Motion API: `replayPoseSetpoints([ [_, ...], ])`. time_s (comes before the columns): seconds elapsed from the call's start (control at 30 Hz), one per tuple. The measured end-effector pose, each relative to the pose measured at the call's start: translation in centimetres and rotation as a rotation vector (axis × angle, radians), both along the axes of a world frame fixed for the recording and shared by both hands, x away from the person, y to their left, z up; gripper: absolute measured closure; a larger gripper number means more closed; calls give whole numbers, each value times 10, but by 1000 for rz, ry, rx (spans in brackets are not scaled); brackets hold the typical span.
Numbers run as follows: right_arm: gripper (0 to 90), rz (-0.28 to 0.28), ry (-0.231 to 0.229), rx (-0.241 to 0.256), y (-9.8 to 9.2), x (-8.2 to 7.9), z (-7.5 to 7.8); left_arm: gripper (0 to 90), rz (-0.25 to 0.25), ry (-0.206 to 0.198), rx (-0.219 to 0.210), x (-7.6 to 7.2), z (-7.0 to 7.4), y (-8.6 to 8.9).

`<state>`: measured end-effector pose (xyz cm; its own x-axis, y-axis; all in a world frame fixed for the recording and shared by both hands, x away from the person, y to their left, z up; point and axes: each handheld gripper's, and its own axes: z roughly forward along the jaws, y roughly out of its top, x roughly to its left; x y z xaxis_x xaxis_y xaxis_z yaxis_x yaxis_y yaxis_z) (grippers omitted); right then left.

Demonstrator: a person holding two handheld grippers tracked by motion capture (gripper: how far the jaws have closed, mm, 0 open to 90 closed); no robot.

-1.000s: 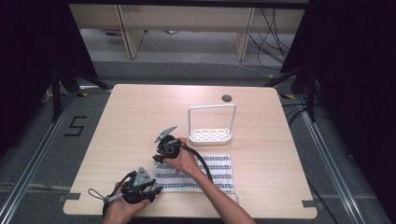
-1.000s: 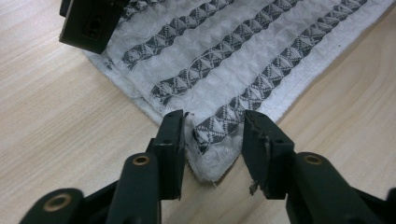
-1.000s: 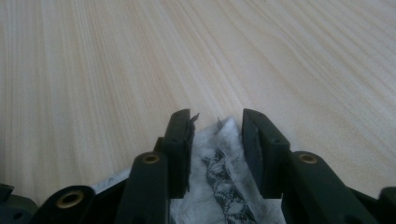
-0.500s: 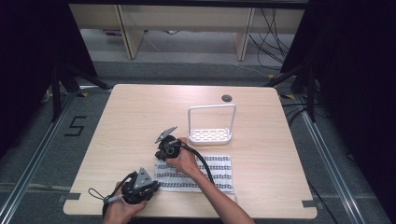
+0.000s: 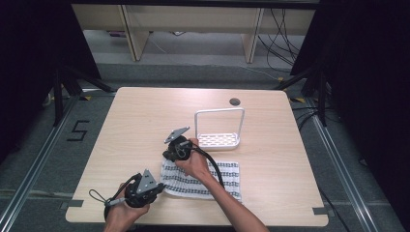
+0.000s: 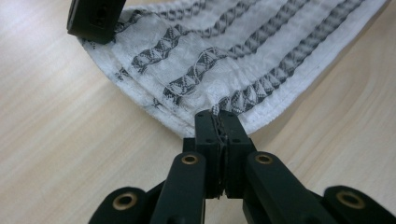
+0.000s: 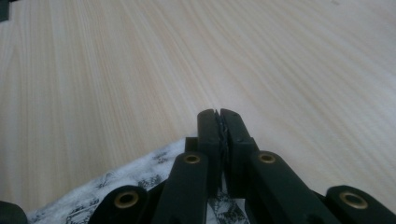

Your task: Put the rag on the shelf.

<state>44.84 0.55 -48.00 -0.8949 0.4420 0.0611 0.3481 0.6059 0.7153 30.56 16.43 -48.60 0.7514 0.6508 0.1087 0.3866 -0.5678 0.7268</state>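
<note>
Between both tools, each pinching an edge: white cloth (image 5: 200,178) with dark patterned stripes, seemingly folded.

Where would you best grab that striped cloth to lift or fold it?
By its hemmed edge at a corner, coming in low along the table. The striped cloth lies flat, so only the thin edge offers a pinch; the left gripper is shut on it there.
</note>
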Motion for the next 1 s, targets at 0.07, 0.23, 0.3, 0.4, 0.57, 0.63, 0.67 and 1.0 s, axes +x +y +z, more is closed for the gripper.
replayPoseSetpoints([
  [0.07,884,3,-6,20,-5,-1,8,876,-9,-28,0,0,7,-1],
  [0.23,885,-14,-36,43,-17,-4,28,877,-37,-23,-20,5,21,-5],
  [0.3,885,-20,-66,39,-23,-4,37,876,-57,-11,-35,9,28,-6],
  [0.4,885,-30,-84,39,-32,-7,52,876,-65,-20,-73,13,39,-11],
  [0.57,886,-56,-110,39,-51,-12,81,876,-122,-49,-73,20,68,-17],
  [0.63,887,-64,-128,60,-60,-14,94,876,-142,-63,-78,23,82,-20],
  [0.67,887,-73,-133,65,-65,-15,102,876,-150,-72,-72,25,89,-21],
  [1.0,890,-149,-255,157,-111,-14,157,876,-178,-153,-26,52,149,-35],
])
